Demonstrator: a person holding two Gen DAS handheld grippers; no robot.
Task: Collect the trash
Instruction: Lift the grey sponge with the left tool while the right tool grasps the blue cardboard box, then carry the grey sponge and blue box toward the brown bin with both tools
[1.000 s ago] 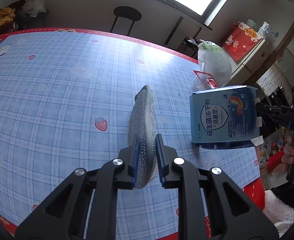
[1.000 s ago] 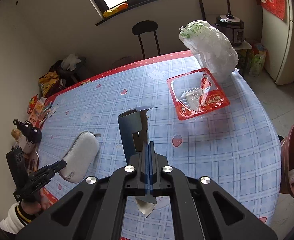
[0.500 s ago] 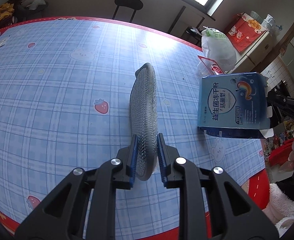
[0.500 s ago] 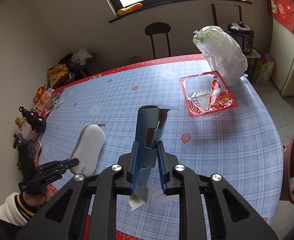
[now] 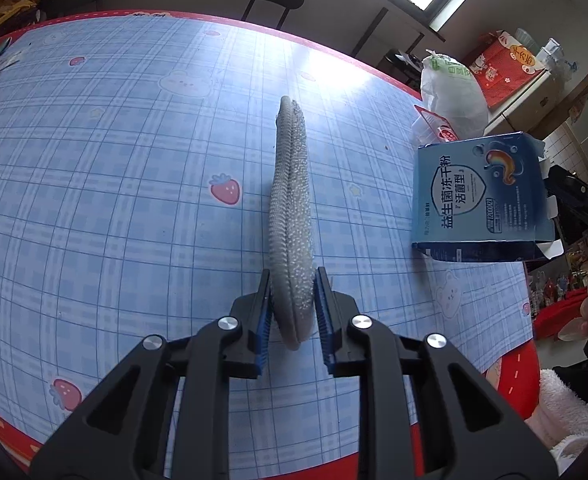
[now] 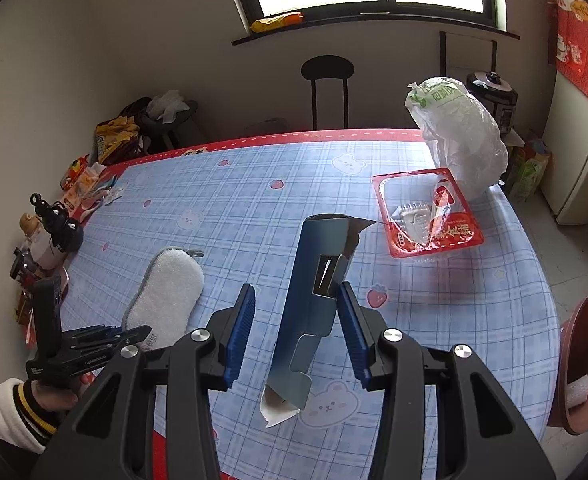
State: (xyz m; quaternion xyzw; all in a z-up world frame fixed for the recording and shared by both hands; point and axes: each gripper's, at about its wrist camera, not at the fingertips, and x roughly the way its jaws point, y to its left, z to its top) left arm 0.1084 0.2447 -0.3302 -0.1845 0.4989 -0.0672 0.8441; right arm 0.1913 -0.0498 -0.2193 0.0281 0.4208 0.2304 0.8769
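checkered tablecloth (image 6: pixel 222 216) below — right gripper (image 6: pixel 296 334) spread around upright blue box (image 6: pixel 314 292); left gripper (image 5: pixel 293 316) pinching scrubbing pad (image 5: pixel 290 216) edge-on, pointing away.

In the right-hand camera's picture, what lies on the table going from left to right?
Grey-edged white sponge → blue carton standing between the right gripper's open fingers → red plastic tray → white plastic bag, just behind the tray.

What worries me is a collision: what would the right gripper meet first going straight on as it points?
The blue box, inside the open right gripper. Past it, the line seems to reach the checked tablecloth short of the red tray, though depth is unclear.
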